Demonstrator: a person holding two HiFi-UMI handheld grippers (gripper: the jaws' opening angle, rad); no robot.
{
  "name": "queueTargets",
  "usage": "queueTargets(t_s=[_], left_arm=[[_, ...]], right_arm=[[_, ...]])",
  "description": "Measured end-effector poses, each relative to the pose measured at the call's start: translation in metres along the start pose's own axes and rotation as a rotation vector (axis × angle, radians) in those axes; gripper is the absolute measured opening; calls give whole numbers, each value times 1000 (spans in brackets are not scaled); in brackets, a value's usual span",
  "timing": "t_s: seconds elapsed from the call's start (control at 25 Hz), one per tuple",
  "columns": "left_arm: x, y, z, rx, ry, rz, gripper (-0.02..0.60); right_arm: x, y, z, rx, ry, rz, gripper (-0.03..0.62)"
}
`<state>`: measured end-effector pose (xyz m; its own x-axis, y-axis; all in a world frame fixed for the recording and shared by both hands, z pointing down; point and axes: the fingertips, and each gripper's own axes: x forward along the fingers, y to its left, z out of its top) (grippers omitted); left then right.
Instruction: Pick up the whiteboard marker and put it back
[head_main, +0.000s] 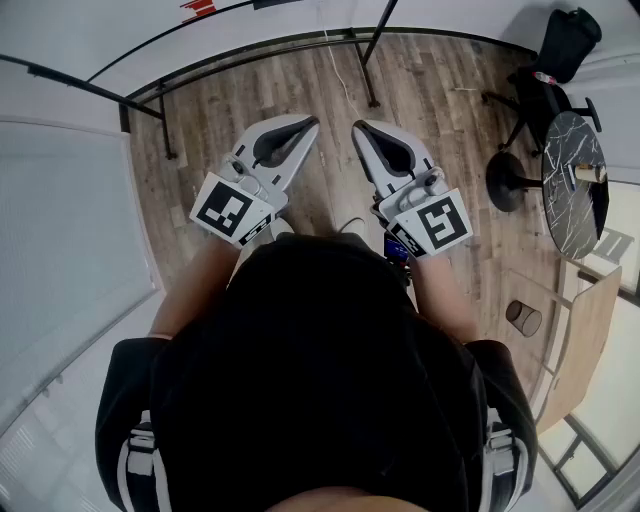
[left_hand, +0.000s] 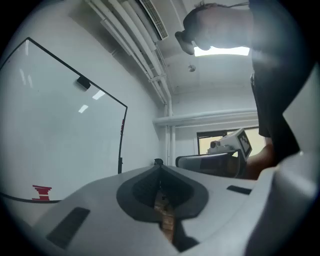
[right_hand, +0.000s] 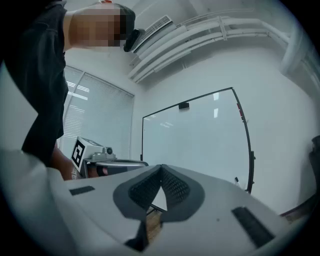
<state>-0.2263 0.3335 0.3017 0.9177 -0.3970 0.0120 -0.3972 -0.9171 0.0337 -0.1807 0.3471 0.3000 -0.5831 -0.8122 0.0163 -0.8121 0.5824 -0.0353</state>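
Dark shirt (head_main: 330, 380) nearest; both claws held out level over the wood floor (head_main: 330, 80), nothing gripped.
Left claw (head_main: 308, 126) and right claw (head_main: 360, 130) each had tips pressed together and were empty, facing the whiteboard (right_hand: 200, 135). Whiteboard marker was not plainly visible in any view; a small dark speck (right_hand: 236, 179) by the board's right frame might have been it, but I could not tell. Judged the marker light, stiff and smooth-barrelled, likely to roll or slip. Best taken square across mid-barrel, clear of the cap, with the claws opened first.
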Motion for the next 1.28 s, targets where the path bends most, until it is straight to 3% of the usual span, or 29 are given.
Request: queueTargets(t_s=[0.44,0.84,1.28], left_arm=[[52,-74,-7,4,28,-33,3],[99,-128,-22,28,31,8,3],[135,-145,-28,36,48,12,3]], right_arm=[[-75,-29,-10,12,-11,-6,2],[-134,-63,-21,21,-22,34,2],[-155,-98,-26,32,-18,33,2]])
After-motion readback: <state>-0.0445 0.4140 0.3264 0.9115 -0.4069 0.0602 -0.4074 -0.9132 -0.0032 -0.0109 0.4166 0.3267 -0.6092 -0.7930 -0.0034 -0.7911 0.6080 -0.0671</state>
